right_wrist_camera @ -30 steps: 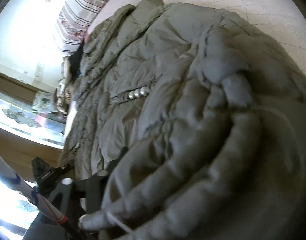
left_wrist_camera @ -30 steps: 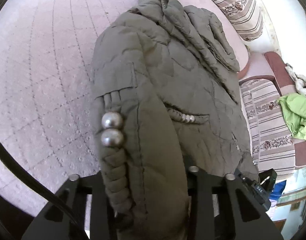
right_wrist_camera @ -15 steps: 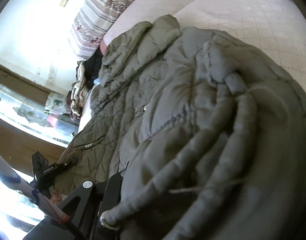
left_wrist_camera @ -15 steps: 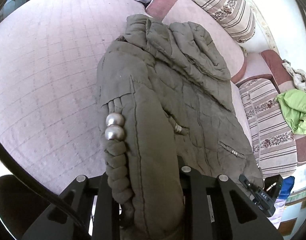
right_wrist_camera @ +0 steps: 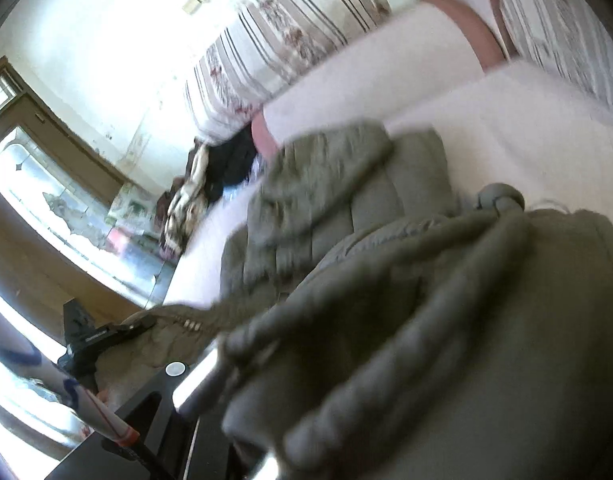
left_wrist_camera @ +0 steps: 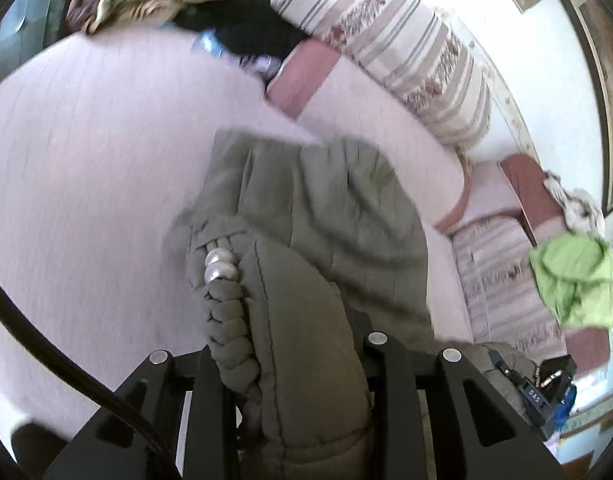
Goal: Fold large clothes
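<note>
Left tongs (left_wrist_camera: pixel 294 396) opening around olive jacket (left_wrist_camera: pixel 318 208).

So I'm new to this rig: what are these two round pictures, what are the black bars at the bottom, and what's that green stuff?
There is no robot arm: a person holds a two-fingered claw in each hand, each with a fisheye camera looking along its fingers. One picture is from the left claw, the other from the right claw; the black bars are their fingers. The green stuff is an olive quilted jacket lying on a pale pink quilted bed cover. Each claw pinches a padded edge of it, though the left jaws are easing open slightly. The left one's edge carries two silver ball beads. Behind are striped cushions and a lime-green cloth.
</note>
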Demonstrator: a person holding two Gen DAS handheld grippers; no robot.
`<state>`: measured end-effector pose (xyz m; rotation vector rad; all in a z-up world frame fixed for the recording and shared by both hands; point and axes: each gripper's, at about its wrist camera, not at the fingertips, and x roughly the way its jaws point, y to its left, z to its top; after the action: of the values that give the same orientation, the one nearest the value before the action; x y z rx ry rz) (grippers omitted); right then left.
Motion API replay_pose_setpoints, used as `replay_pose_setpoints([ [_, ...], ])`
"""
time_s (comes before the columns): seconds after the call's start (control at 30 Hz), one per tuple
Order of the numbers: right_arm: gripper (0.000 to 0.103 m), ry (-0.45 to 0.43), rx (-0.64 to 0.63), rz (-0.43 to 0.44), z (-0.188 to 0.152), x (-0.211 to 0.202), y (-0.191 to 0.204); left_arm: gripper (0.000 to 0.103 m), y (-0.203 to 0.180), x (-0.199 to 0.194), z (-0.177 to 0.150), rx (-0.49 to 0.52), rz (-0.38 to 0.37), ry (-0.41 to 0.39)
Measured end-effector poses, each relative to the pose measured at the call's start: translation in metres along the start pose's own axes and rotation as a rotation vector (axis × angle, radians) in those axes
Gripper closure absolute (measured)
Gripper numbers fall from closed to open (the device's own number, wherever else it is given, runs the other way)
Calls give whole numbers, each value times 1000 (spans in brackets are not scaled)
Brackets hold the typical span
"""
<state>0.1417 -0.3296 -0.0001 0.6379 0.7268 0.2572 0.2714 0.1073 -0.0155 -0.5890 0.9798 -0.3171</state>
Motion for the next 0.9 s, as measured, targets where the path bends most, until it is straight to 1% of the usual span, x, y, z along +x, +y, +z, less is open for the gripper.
replay_pose_setpoints([
  [0.1, 87, -50, -4, -46, 44, 27, 5, 76, -11, 31, 39, -12, 37, -29],
  [0.13, 87, -59, 0, -61, 60, 40, 5, 75, -15, 48, 54, -12, 69, -36],
  [0.2, 87, -62, 3, -106, 95, 74, 3, 75, -18, 76, 78, -13, 121, -44],
  [0.23, 87, -59, 6, -129, 106, 86, 1, 75, -19, 90, 89, -15, 148, -45],
  [0.3, 87, -43, 11, -186, 135, 122, -4, 75, -18, 124, 113, -36, 205, -29],
  [0.4, 86, -16, 27, -254, 165, 168, -18, 74, -9, 163, 137, -56, 277, 4],
  [0.47, 85, -3, 35, -283, 178, 188, -27, 74, -5, 188, 150, -71, 301, 26],
  [0.5, 84, 9, 48, -290, 184, 203, -35, 73, -2, 200, 156, -84, 313, 34],
  [0.6, 80, 38, 97, -282, 195, 227, -55, 69, 11, 224, 162, -131, 327, 57],
  [0.63, 77, 48, 119, -274, 198, 234, -61, 69, 16, 228, 160, -157, 323, 67],
  [0.67, 76, 62, 142, -265, 199, 239, -67, 68, 23, 231, 160, -196, 299, 77],
  [0.7, 74, 78, 175, -250, 201, 243, -74, 65, 27, 229, 161, -219, 271, 80],
  [0.73, 71, 79, 194, -237, 202, 242, -76, 64, 29, 223, 161, -231, 243, 81],
  [0.77, 68, 74, 211, -212, 204, 239, -77, 60, 30, 216, 162, -243, 201, 81],
  [0.8, 58, 64, 219, -185, 207, 235, -75, 55, 32, 207, 162, -254, 150, 73],
  [0.83, 43, 54, 223, -159, 208, 230, -74, 53, 34, 197, 163, -267, 99, 62],
  [0.87, 36, 34, 227, -115, 210, 222, -72, 49, 37, 183, 162, -289, 34, 48],
  [0.9, 25, -4, 236, -76, 213, 210, -69, 45, 39, 173, 162, -305, -8, 37],
])
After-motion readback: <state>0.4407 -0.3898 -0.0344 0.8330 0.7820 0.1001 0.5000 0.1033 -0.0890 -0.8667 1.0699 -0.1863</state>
